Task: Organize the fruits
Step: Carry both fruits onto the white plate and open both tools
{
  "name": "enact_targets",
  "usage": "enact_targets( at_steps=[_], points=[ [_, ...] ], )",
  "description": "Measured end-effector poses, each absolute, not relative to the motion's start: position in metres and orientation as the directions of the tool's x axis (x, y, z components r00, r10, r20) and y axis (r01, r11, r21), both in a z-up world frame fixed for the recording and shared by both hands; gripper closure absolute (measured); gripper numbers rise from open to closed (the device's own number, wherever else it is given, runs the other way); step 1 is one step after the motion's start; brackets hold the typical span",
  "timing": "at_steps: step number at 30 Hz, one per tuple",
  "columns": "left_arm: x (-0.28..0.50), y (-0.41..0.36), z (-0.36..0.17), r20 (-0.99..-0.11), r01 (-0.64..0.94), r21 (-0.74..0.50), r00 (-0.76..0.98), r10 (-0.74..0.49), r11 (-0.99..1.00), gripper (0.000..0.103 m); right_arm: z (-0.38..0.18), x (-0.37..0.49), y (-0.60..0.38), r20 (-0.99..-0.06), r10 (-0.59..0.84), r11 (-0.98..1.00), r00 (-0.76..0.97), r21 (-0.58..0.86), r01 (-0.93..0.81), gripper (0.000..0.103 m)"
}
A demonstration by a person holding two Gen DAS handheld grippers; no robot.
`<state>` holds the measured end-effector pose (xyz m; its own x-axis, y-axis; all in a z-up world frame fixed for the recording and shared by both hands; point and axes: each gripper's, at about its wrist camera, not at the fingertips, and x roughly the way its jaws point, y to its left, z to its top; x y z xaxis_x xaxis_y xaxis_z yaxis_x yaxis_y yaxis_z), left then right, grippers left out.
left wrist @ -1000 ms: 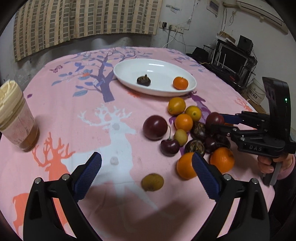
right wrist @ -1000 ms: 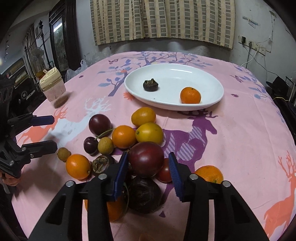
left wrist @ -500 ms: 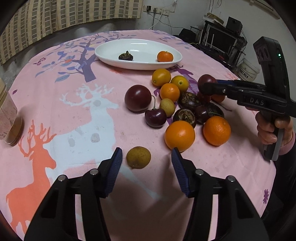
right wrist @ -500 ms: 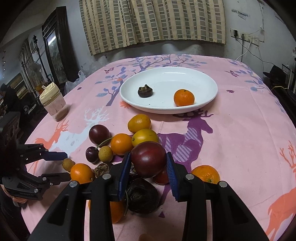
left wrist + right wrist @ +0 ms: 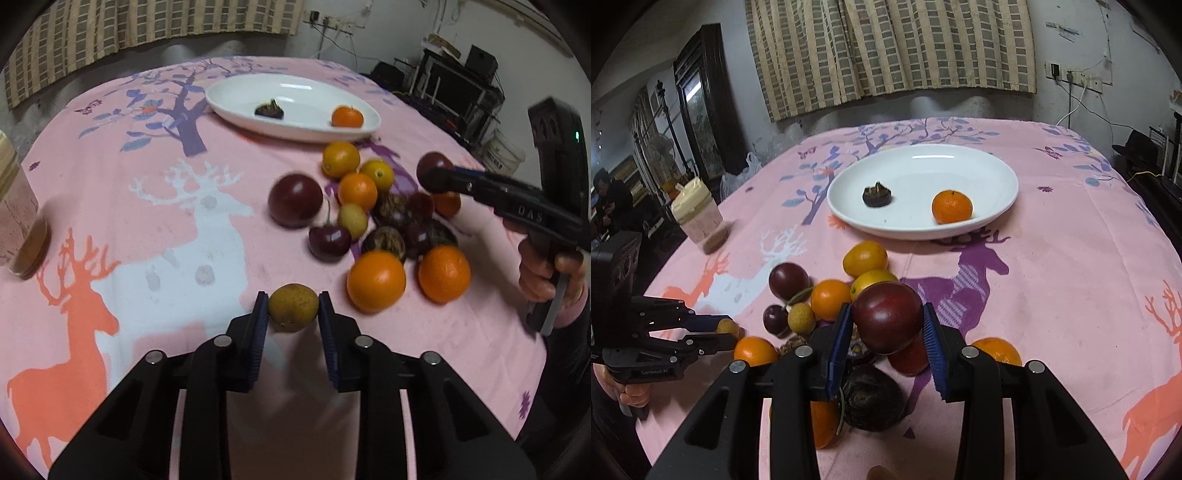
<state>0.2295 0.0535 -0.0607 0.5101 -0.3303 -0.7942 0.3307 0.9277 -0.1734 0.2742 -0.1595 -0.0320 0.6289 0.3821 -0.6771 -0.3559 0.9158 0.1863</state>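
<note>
Fruit pile [image 5: 827, 306] before plate [image 5: 997, 206], jar [image 5: 698, 218] left.

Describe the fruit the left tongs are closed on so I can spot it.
Start at the white plate, then come down past the fruit pile to the cloth's near edge. There, apart from the pile, sits a small round fruit, dull brownish-yellow where the neighbouring oranges are bright.

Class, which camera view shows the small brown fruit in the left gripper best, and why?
The left wrist view: the small brown fruit sits centred, pressed between the left gripper pads. In the right wrist view it is a small part-hidden spot at the far left.
</note>
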Motion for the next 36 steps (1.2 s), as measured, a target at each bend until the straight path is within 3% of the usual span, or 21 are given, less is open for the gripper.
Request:
enact_targets(
  at_steps=[9,18,19,20,21,23,24,30,36],
  points=[
    [0.328,0.016,0.009,-0.689,0.298,-0.175,0.644,-0.333,0.938,0.076,-0.008,0.337,-0.164,-0.608,0.347,0.937,0.714,0.245,-0.247,0.064],
    [0.424,-0.010,-0.029,-0.766,0.204,-0.180,0.585,-0.267,0.962,0.075,-0.029,0.412,-0.146,-0.684,0.309,0.951,0.661,0.214,-0.224,0.063],
    [0.426,-0.008,-0.032,-0.774,0.192,-0.183,0.576,-0.262,0.964,0.069,-0.030,0.414,-0.145,-0.686,0.309,0.951,0.659,0.214,-0.223,0.052],
    [0.425,-0.005,-0.031,-0.773,0.183,-0.184,0.580,-0.257,0.966,0.049,-0.030,0.413,-0.144,-0.685,0.311,0.950,0.658,0.215,-0.225,0.045],
    [0.420,-0.001,-0.028,-0.762,0.157,-0.165,0.606,-0.227,0.974,0.033,-0.029,0.411,-0.144,-0.683,0.312,0.950,0.660,0.215,-0.226,0.044],
    [0.410,0.006,-0.017,-0.732,0.123,-0.142,0.655,-0.188,0.982,0.015,-0.020,0.401,-0.148,-0.658,0.312,0.950,0.685,0.216,-0.225,0.043],
    [0.406,0.009,-0.012,-0.722,0.118,-0.149,0.665,-0.189,0.982,0.011,-0.015,0.396,-0.149,-0.648,0.312,0.950,0.694,0.214,-0.227,0.041],
    [0.376,0.026,0.008,-0.700,0.087,-0.184,0.688,-0.193,0.979,0.008,-0.007,0.366,-0.152,-0.634,0.354,0.935,0.688,0.240,-0.260,0.040],
    [0.335,0.038,-0.005,-0.708,0.073,-0.181,0.683,-0.182,0.981,0.007,-0.019,0.333,-0.144,-0.664,0.394,0.917,0.635,0.241,-0.318,0.040]
  ],
)
